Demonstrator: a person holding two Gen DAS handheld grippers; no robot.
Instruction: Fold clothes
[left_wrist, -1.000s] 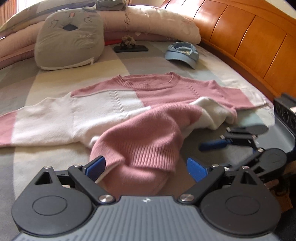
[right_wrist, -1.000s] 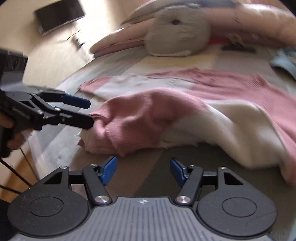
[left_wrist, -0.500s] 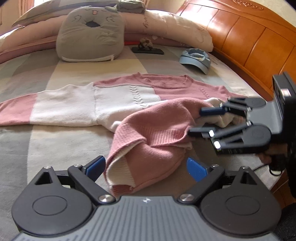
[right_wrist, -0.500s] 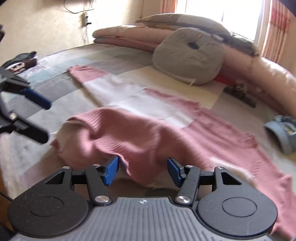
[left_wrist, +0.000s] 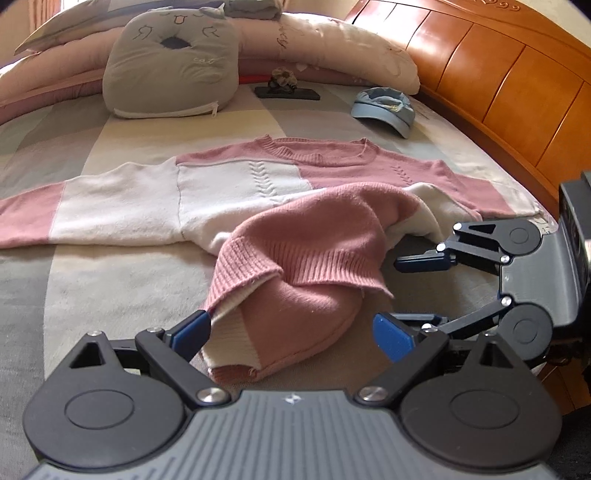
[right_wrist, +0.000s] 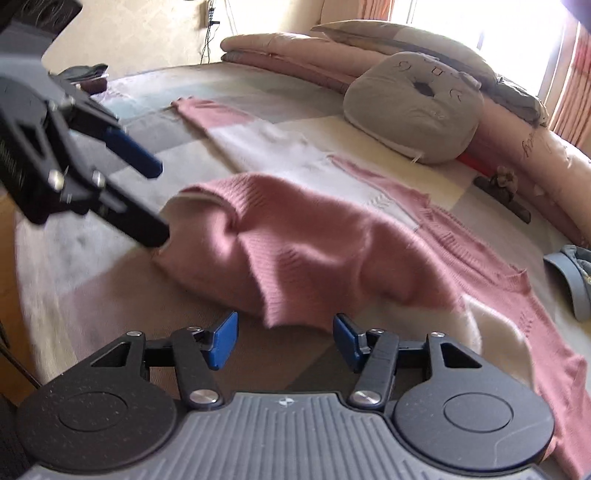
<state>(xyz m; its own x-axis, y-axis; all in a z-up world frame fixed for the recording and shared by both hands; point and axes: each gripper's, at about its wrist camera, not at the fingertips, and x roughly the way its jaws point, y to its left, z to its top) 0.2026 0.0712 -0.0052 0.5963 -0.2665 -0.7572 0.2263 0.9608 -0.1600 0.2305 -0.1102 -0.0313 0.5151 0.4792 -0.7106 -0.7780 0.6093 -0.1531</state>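
Sweater, pink-and-white knit (left_wrist: 236, 192), lies chest-up across the patchwork bed (left_wrist: 110, 291), sleeves spread, its hem bunched into a loose hump at the near edge. Step in hand, by my reading: taking hold of the hem to straighten or fold it. Next move calls for pinching both layers of ribbing. Left gripper (left_wrist: 291, 332) open, low, straddling the hem. Right gripper (right_wrist: 284, 334) open, empty, level just beside the hump's right end.

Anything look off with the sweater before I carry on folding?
Yes: the sweater lies flat except its lower right part, bunched in a lumpy heap near both open hand-held grippers, with the hem flipped up.
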